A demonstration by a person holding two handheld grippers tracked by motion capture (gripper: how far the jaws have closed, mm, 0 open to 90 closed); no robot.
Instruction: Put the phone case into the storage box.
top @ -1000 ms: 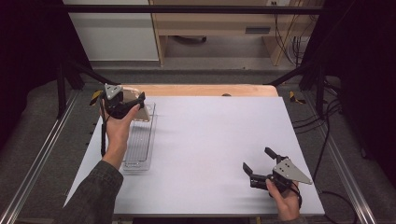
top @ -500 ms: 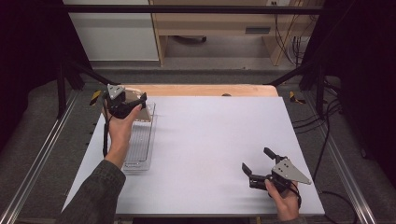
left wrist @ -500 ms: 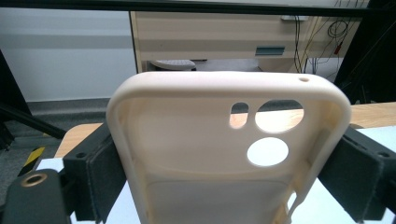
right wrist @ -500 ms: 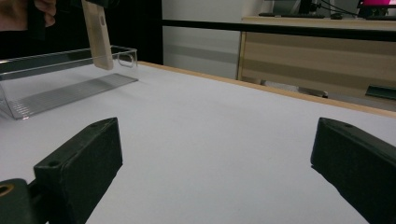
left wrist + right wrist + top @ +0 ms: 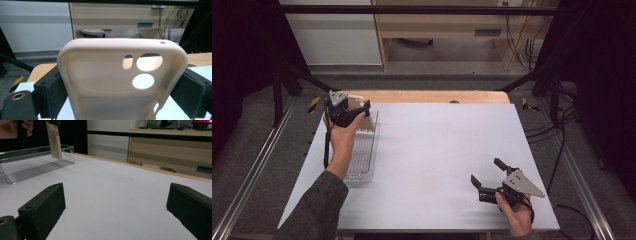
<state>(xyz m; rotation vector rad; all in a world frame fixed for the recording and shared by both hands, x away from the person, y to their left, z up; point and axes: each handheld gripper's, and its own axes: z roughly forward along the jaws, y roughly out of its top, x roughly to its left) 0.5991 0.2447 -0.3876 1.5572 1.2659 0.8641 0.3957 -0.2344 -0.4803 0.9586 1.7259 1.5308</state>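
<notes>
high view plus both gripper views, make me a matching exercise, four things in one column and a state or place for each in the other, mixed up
Things:
1. left gripper
2. right gripper
3. phone case
4. clear tray

States or places:
a. lying flat at the table's left side
b. jaws spread, nothing between them
c. cream, held upright above the tray's far end
d. shut on the phone case

Pairs: 1-d, 2-b, 3-c, 4-a

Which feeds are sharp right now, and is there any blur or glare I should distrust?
High view: evenly lit, soft, dark at the sides. Left gripper view: phone case is sharp, the room behind it soft. Right gripper view: its near jaws are soft, while the clear tray shows mild reflections and the table no glare.
</notes>
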